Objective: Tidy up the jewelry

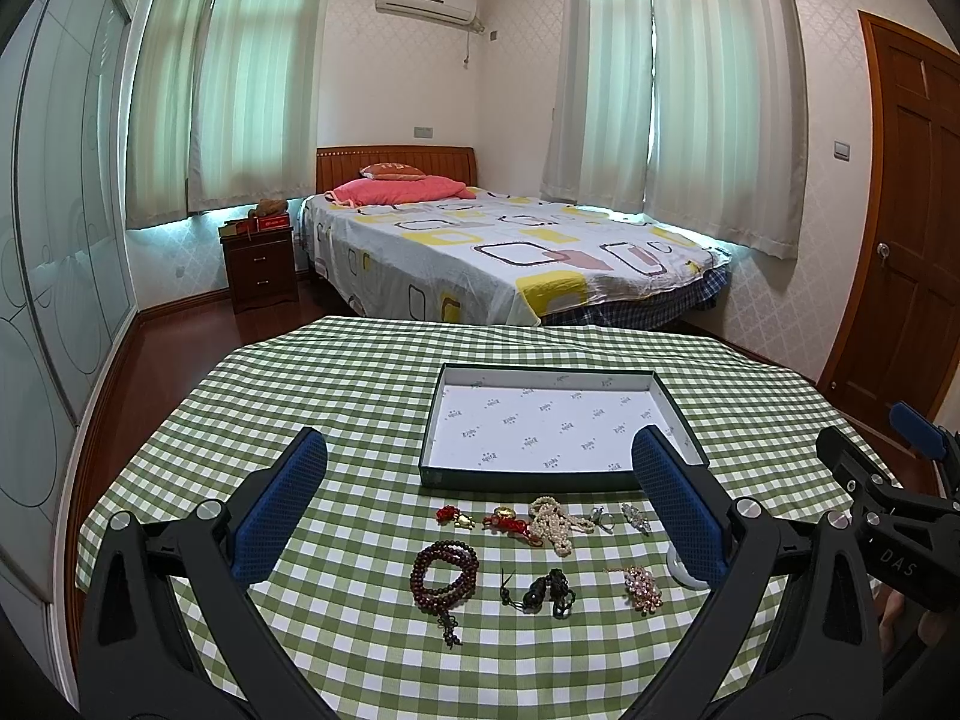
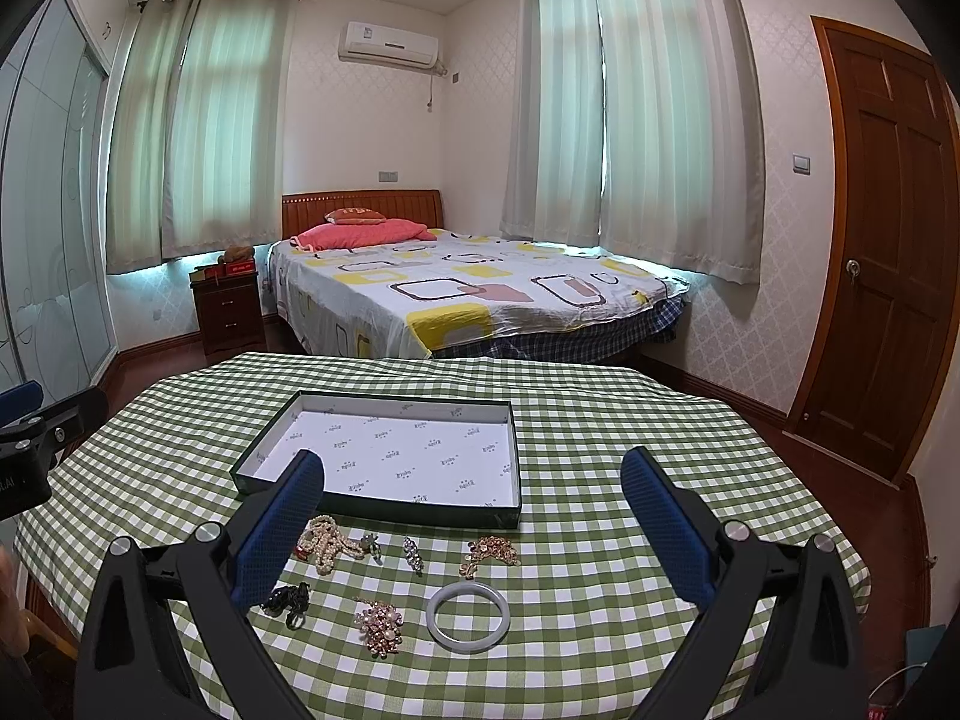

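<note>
A shallow dark box (image 1: 516, 476) (image 2: 372, 509) with a white printed lining lies open on the green checked tablecloth (image 1: 336, 396) (image 2: 600, 438). In front of it lie jewelry pieces: a dark red bead bracelet (image 1: 444, 568), a dark green pendant (image 1: 540, 591), a pearl strand (image 1: 555, 519) (image 2: 324, 543), a pink crystal brooch (image 1: 643, 587) (image 2: 379, 624), red cord charms (image 1: 507, 523), a white jade bangle (image 2: 468, 608) and a gold chain piece (image 2: 489, 552). My left gripper (image 1: 480, 504) is open above them. My right gripper (image 2: 471, 516) is open too, holding nothing.
A bed (image 1: 510, 252) stands beyond the table, with a dark nightstand (image 1: 259, 261) to its left. A wooden door (image 2: 888, 252) is at the right, glass wardrobe doors (image 1: 66, 228) at the left. Wood floor surrounds the table.
</note>
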Available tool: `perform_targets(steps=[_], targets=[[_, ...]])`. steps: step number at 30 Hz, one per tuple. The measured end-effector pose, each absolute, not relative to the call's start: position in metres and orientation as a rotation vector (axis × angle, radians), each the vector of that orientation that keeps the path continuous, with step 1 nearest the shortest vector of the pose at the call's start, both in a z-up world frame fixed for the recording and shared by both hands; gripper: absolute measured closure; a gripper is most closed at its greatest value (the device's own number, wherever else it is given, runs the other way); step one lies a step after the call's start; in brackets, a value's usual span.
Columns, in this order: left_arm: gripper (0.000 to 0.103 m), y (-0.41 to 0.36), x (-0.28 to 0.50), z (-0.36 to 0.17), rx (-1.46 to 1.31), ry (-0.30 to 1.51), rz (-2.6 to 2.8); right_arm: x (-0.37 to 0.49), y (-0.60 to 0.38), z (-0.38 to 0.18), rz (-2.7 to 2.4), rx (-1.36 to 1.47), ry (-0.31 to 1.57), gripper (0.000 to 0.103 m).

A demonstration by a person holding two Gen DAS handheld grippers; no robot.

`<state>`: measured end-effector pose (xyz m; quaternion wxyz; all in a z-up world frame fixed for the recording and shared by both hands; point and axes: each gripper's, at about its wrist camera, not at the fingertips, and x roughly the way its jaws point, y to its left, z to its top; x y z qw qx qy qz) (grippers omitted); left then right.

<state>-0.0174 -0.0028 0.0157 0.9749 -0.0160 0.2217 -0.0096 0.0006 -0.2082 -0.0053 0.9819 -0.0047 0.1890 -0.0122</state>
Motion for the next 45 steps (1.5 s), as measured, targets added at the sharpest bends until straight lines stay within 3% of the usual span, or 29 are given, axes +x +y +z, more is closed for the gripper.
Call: perform_targets(steps=[29, 38, 45], targets=[[0.004, 0.002, -0.007, -0.001, -0.033, 0.471, -0.021, 0.003, -0.212, -0.011, -0.005, -0.002, 0.375, 0.006], [0.004, 0.026, 0.024, -0.052, -0.055, 0.526, -0.008, 0.027, -0.229, -0.064, 0.001, -0.056, 0.399, 0.006], [0.004, 0.037, 0.054, -0.114, -0.048, 0.681, 0.003, 0.046, -0.238, -0.110, 0.024, -0.024, 0.524, 0.006]])
